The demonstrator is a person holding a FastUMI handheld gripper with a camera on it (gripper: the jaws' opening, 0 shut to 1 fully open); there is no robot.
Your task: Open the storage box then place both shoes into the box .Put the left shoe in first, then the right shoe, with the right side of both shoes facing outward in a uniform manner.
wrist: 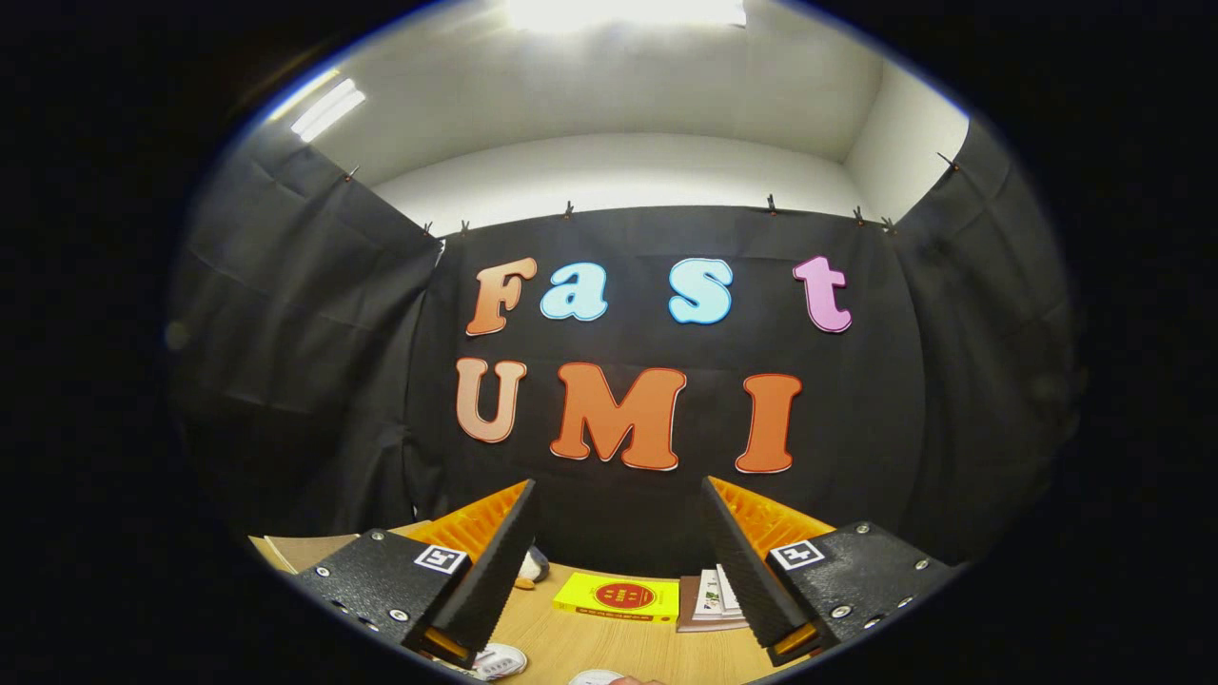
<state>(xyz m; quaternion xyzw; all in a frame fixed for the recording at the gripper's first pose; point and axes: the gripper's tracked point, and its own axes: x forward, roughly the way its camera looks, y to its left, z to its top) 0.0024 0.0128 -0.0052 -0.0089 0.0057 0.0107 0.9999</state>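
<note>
Tool (618, 561) fingers spread wide, gripping nothing, raised above light wooden worktop (609, 647), flat yellow rectangular box with red circle (617, 597) between fingers at 12 o'clock, stacked booklets (712, 599) just beside it at 3 o'clock.

- Fisheye camera rides on the gripper (618, 561), looking forward along its parted fingers; aimed level at the booth's back wall (666, 514)
- Wooden table (609, 647) sits low, near

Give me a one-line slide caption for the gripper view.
Open gripper held level above wooden table, yellow box beyond its fingers.
</note>
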